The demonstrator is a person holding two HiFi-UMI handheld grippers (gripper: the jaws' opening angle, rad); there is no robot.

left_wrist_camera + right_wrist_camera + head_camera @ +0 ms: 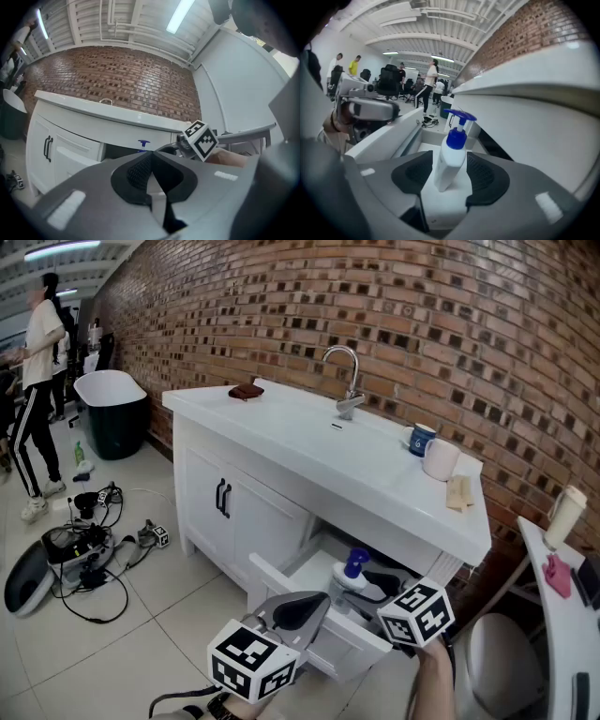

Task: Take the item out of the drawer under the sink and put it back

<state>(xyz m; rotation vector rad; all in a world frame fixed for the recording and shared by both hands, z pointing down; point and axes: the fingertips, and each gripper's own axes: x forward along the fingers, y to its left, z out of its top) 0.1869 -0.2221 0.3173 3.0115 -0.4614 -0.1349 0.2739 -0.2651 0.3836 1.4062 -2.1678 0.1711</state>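
Observation:
A white pump bottle [349,575] with a blue top stands inside the open white drawer [361,645] under the sink counter [300,442]. My right gripper [371,585] reaches into the drawer from the right, and its pads press both sides of the pump bottle [450,161], which leans slightly to the left. The left gripper [314,607] hovers just in front of the drawer's front panel with its jaws together and nothing between them. In the left gripper view, the bottle's blue pump [144,143] peeks over the jaws, beside the right gripper's marker cube [201,139].
Closed cabinet doors [230,502] stand left of the drawer. On the counter are a faucet [347,381], a blue mug [422,439], a white cup [441,459] and a brown cloth [247,390]. Cables and gear [80,545] lie on the floor at left, with a person [37,399] beyond.

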